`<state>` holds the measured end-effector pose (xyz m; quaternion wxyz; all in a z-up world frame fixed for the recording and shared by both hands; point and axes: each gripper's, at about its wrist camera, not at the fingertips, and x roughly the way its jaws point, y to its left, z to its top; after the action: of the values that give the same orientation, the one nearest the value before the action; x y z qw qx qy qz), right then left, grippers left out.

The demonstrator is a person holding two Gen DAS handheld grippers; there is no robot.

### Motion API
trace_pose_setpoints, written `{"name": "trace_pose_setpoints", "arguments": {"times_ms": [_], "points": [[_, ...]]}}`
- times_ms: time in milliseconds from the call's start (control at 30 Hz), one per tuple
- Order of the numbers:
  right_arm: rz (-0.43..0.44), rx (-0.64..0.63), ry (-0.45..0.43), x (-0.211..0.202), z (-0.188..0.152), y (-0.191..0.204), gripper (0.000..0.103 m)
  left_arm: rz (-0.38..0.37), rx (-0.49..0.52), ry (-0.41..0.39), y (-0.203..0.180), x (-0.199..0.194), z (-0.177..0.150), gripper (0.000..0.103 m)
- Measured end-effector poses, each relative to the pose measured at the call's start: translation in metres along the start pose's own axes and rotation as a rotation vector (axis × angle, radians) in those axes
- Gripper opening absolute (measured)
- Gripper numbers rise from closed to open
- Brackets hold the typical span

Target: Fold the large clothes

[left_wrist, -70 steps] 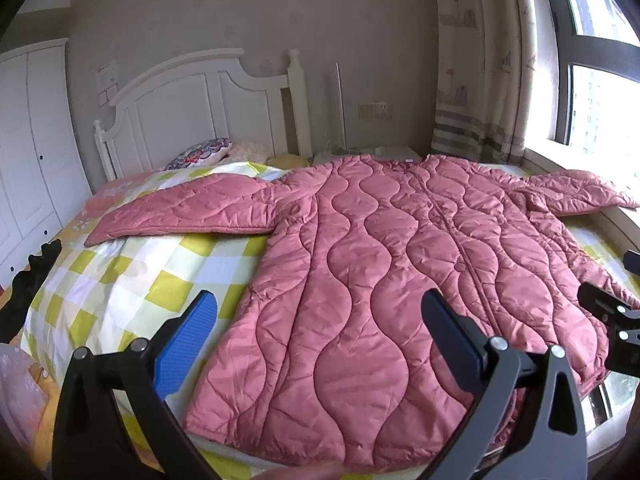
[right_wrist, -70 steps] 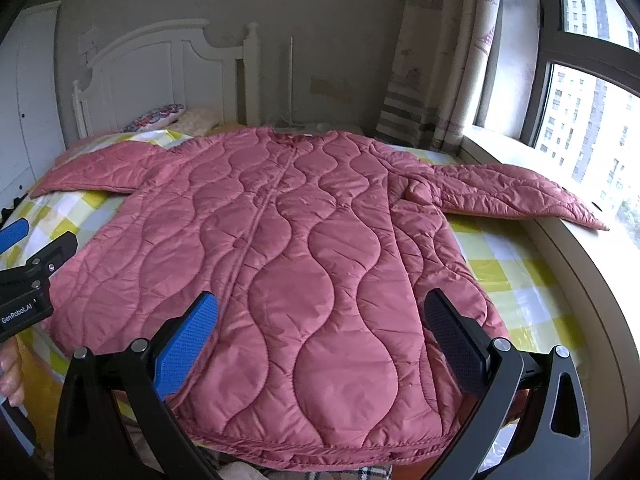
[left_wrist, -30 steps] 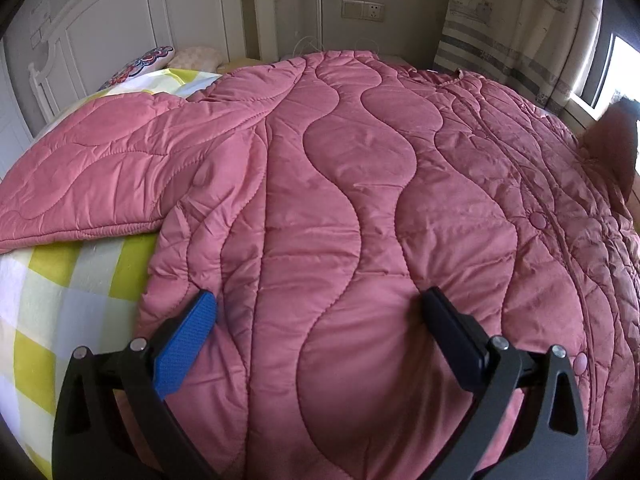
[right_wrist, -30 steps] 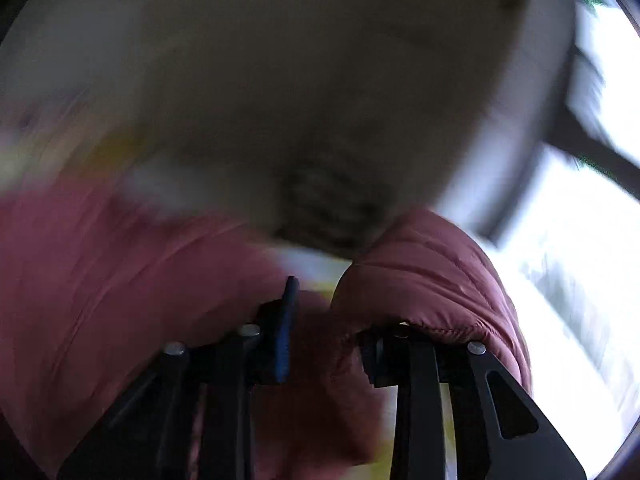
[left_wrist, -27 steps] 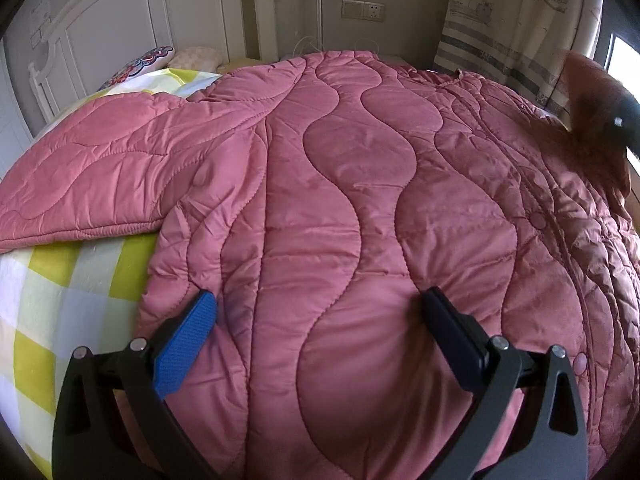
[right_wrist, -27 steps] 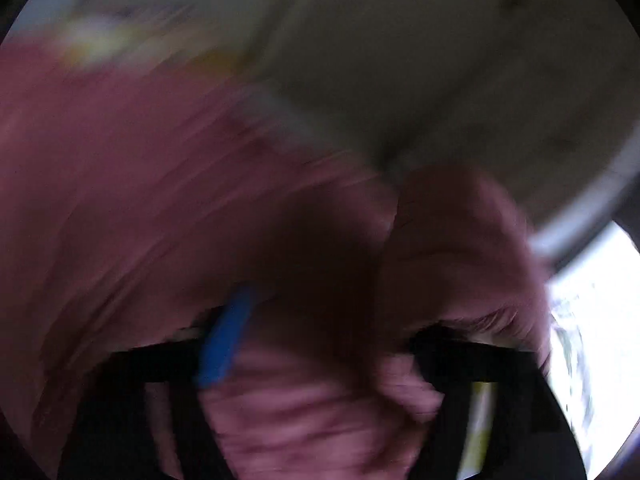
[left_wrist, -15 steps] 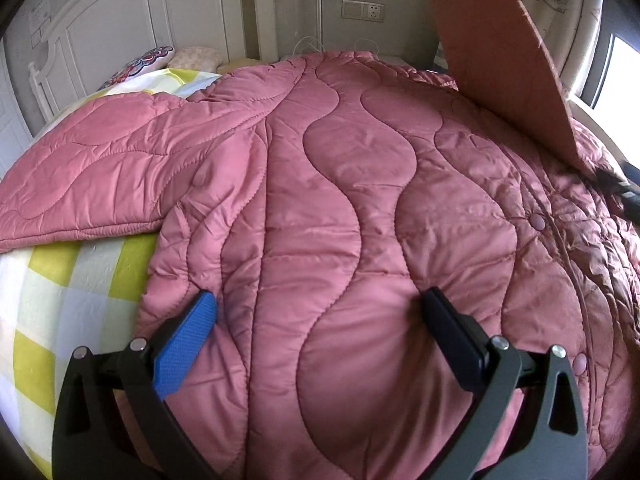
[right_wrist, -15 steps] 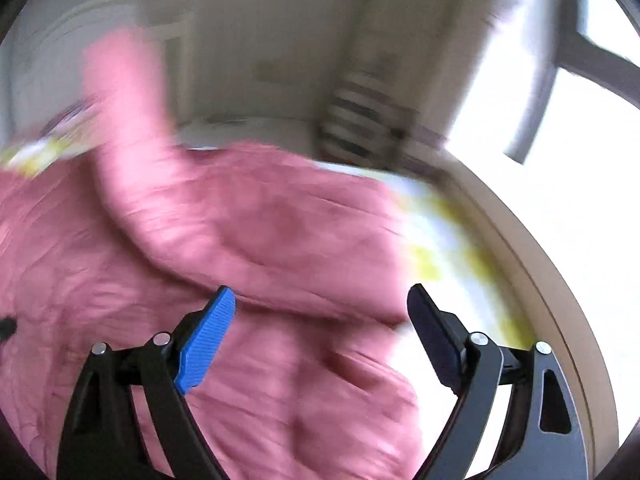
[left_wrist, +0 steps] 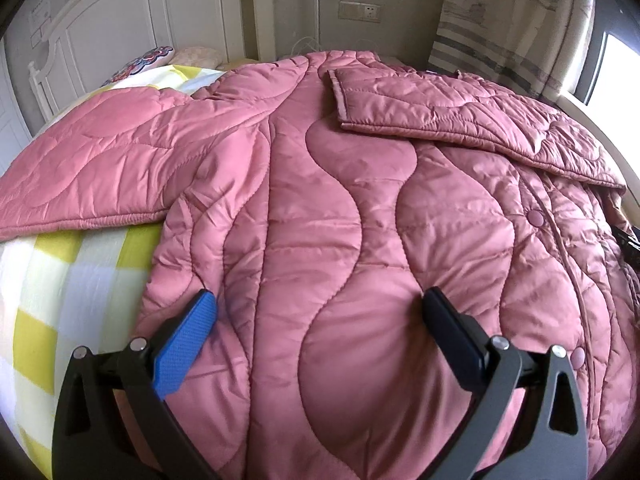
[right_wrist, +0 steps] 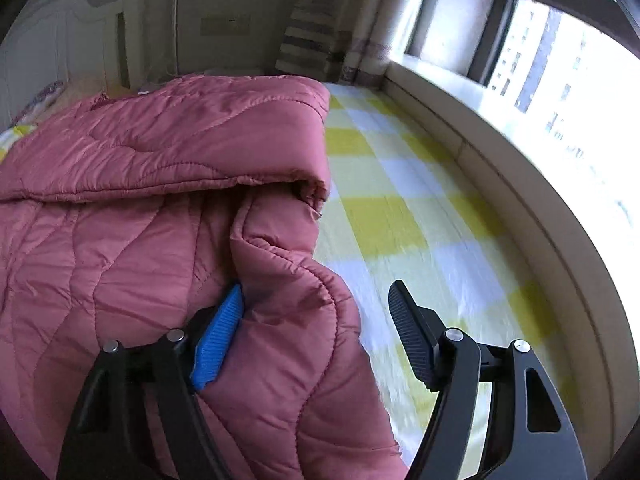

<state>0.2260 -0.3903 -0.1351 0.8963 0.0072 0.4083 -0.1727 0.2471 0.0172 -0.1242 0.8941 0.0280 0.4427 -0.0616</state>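
Yellow-and-white checked bedding (left_wrist: 76, 256) covers the bed, whose white headboard (left_wrist: 132, 36) stands at the far end against a grey wall with a wall socket (left_wrist: 359, 11). A patterned curtain (left_wrist: 516, 20) hangs at the far right corner beside the window (right_wrist: 560, 64), and a pale window ledge (right_wrist: 532, 184) runs along the bed's right edge. A patterned pillow (left_wrist: 140, 65) lies at the head end near the left side.

A pink quilted coat (left_wrist: 320, 208) lies spread over most of the bed, its collar toward the headboard. Its left sleeve (left_wrist: 92, 168) stretches out flat toward the bed's left edge, resting on the checked bedding. Its right sleeve (left_wrist: 460, 120) lies folded inward across the upper chest of the coat, the cuff ending near the coat's middle.

The left gripper (left_wrist: 320, 336) hovers low over the coat's lower left part with its jaws spread wide and nothing between them; its blue pad (left_wrist: 184, 344) sits close to the fabric near the coat's left side edge.

The right gripper (right_wrist: 316, 336) is at the coat's right side edge, jaws apart. A raised fold of the coat's edge (right_wrist: 296, 304) bulges up between the fingers, against the blue pad (right_wrist: 218, 336), while the black pad (right_wrist: 408, 332) stands clear of it over the bare bedding (right_wrist: 400, 208).
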Motion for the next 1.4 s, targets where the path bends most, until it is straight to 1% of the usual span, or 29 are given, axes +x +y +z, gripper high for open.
{"name": "trace_pose_setpoints", "arguments": {"times_ms": [100, 200, 267, 300, 367, 400, 433, 500, 533, 567, 633, 700, 767, 800, 867, 933, 967, 1000, 1033, 1067, 1133, 1167, 1200, 1233, 1267, 1300, 1333, 1367, 1400], "points": [[0.068, 0.07, 0.008, -0.001, -0.001, -0.017, 0.068, -0.006, 0.01, 0.0, -0.001, -0.005, -0.007, 0.101], [0.049, 0.069, 0.001, 0.001, 0.013, -0.019, 0.069, -0.008, 0.011, 0.003, 0.002, -0.007, -0.005, 0.101], [0.031, 0.014, 0.002, 0.007, 0.03, -0.01, 0.077, 0.002, 0.017, 0.005, 0.001, -0.005, -0.002, 0.101], [0.029, -0.003, -0.005, 0.012, 0.042, -0.006, 0.077, 0.005, 0.018, 0.005, 0.001, -0.004, 0.0, 0.101], [0.039, 0.015, -0.032, 0.017, 0.06, -0.006, 0.077, 0.005, 0.018, 0.004, -0.001, -0.003, -0.001, 0.101], [0.007, 0.028, -0.026, 0.024, 0.069, -0.008, 0.077, 0.005, 0.018, 0.004, 0.0, -0.003, 0.0, 0.101], [-0.077, 0.026, -0.01, 0.031, 0.074, -0.01, 0.077, 0.005, 0.019, 0.004, -0.001, -0.003, -0.001, 0.101], [-0.184, 0.043, -0.007, 0.045, 0.075, -0.019, 0.078, 0.002, 0.018, 0.004, -0.001, -0.002, 0.0, 0.101], [-0.2, 0.07, 0.003, 0.051, 0.07, -0.025, 0.078, 0.001, 0.017, 0.004, -0.001, -0.002, 0.0, 0.101], [-0.179, 0.098, 0.033, 0.059, 0.066, -0.032, 0.078, 0.001, 0.018, 0.002, -0.002, -0.004, -0.004, 0.101], [-0.163, 0.122, 0.018, 0.058, 0.068, -0.043, 0.08, 0.001, 0.02, 0.0, -0.002, -0.004, -0.006, 0.101], [-0.167, 0.101, 0.026, 0.061, 0.07, -0.047, 0.081, 0.0, 0.021, -0.001, -0.002, -0.005, -0.008, 0.101], [-0.136, 0.064, 0.053, 0.06, 0.071, -0.048, 0.082, -0.001, 0.022, -0.002, -0.001, -0.005, -0.009, 0.101], [-0.116, 0.021, 0.061, 0.049, 0.07, -0.047, 0.082, -0.002, 0.021, -0.002, -0.001, -0.005, -0.009, 0.101], [-0.07, -0.003, 0.002, 0.021, 0.066, -0.05, 0.082, -0.005, 0.019, -0.003, 0.001, -0.005, -0.009, 0.101], [-0.031, 0.03, -0.121, -0.018, 0.069, -0.055, 0.082, -0.001, 0.02, -0.004, 0.001, -0.005, -0.009, 0.101], [-0.017, 0.041, -0.165, -0.028, 0.073, -0.055, 0.082, 0.0, 0.019, -0.004, 0.001, -0.005, -0.01, 0.101], [0.024, 0.046, -0.227, -0.041, 0.08, -0.053, 0.081, 0.0, 0.019, -0.004, 0.001, -0.005, -0.01, 0.101], [0.059, 0.042, -0.26, -0.046, 0.087, -0.048, 0.077, 0.001, 0.019, -0.004, 0.001, -0.005, -0.01, 0.101], [0.073, 0.037, -0.267, -0.043, 0.095, -0.042, 0.075, 0.002, 0.019, -0.005, 0.001, -0.005, -0.01, 0.101], [0.096, 0.023, -0.229, -0.024, 0.107, -0.028, 0.072, 0.001, 0.018, -0.005, 0.001, -0.005, -0.01, 0.101], [0.124, 0.014, -0.188, -0.009, 0.111, -0.019, 0.066, 0.001, 0.018, -0.005, 0.001, -0.005, -0.01, 0.101], [0.135, 0.001, -0.148, 0.006, 0.111, -0.011, 0.064, 0.002, 0.019, -0.004, 0.0, -0.005, -0.01, 0.101], [0.121, -0.028, -0.095, 0.026, 0.109, -0.002, 0.064, 0.001, 0.019, -0.004, 0.0, -0.005, -0.01, 0.101], [0.084, -0.047, -0.036, 0.044, 0.101, 0.004, 0.064, 0.001, 0.019, -0.004, 0.0, -0.005, -0.01, 0.101], [0.058, -0.047, 0.0, 0.056, 0.093, 0.004, 0.064, 0.001, 0.019, -0.004, 0.0, -0.005, -0.01, 0.101], [0.063, -0.019, 0.004, 0.066, 0.087, -0.002, 0.066, 0.0, 0.019, -0.004, 0.0, -0.005, -0.01, 0.101], [0.092, 0.023, -0.012, 0.065, 0.084, -0.009, 0.067, -0.002, 0.019, -0.004, 0.0, -0.005, -0.01, 0.101], [0.119, 0.062, 0.001, 0.065, 0.084, -0.02, 0.069, -0.005, 0.025, 0.002, 0.0, -0.006, -0.01, 0.101]]}}
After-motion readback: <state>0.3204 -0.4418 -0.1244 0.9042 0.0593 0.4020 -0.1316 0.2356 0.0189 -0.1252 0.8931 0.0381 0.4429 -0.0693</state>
